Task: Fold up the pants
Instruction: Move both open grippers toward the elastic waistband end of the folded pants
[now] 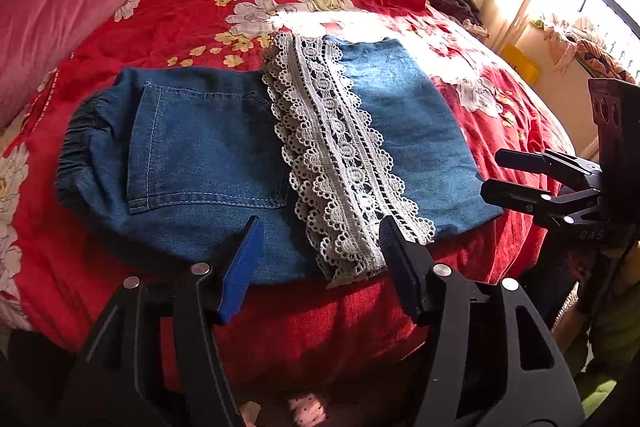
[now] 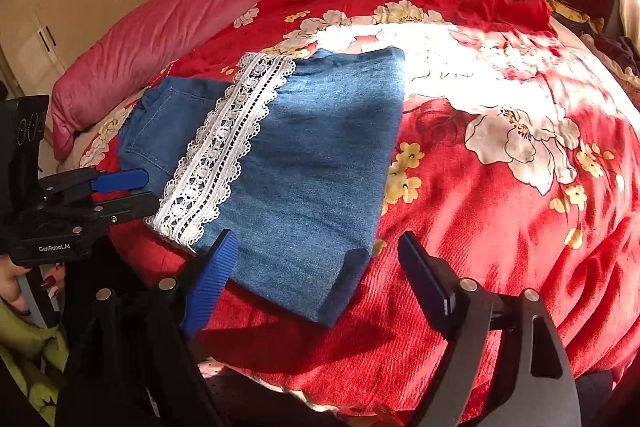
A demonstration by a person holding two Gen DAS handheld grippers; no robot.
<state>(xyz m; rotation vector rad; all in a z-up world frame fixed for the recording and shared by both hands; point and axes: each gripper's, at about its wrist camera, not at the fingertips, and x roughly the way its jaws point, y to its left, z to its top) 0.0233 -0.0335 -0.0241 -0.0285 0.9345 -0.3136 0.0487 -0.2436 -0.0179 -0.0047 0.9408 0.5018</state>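
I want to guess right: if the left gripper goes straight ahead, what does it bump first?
Probably the folded denim pants, near the lace trim, which lie just beyond the open left gripper; depth is uncertain.

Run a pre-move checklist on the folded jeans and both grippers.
1. Left gripper empty, jaws apart: ok.
2. Right gripper empty, jaws apart: ok.
3. Denim pants folded over, lace hem lying on top: ok.
4. Pants resting flat on the red floral bedspread: ok.
5. Near edges of the fold lined up: cannot tell.
6. Bare bedspread to the right of the pants for the next fold: ok.
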